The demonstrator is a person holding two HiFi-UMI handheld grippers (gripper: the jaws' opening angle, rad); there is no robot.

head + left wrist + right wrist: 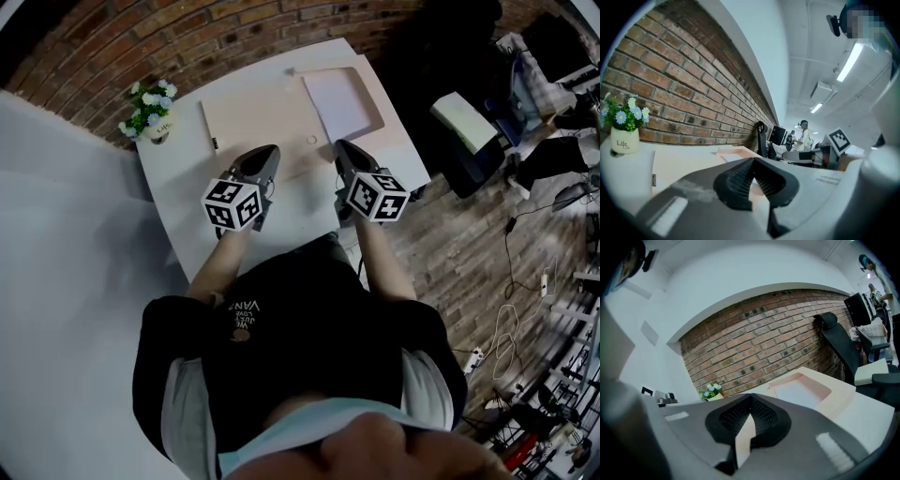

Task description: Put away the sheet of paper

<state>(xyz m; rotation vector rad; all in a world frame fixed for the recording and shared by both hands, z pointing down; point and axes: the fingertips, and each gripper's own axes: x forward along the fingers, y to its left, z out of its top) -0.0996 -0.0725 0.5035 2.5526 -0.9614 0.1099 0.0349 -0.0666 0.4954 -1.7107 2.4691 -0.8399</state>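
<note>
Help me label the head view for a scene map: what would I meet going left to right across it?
Flower pot → left gripper → right gripper → pale box beyond the table's edge. The sheet of paper is left out because it overlaps the right gripper.

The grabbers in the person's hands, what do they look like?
The left gripper and right gripper are dark grey wedges with ribbed black pads. Each carries a white cube with black square markers. The person wears a black top with pale short sleeves.
</note>
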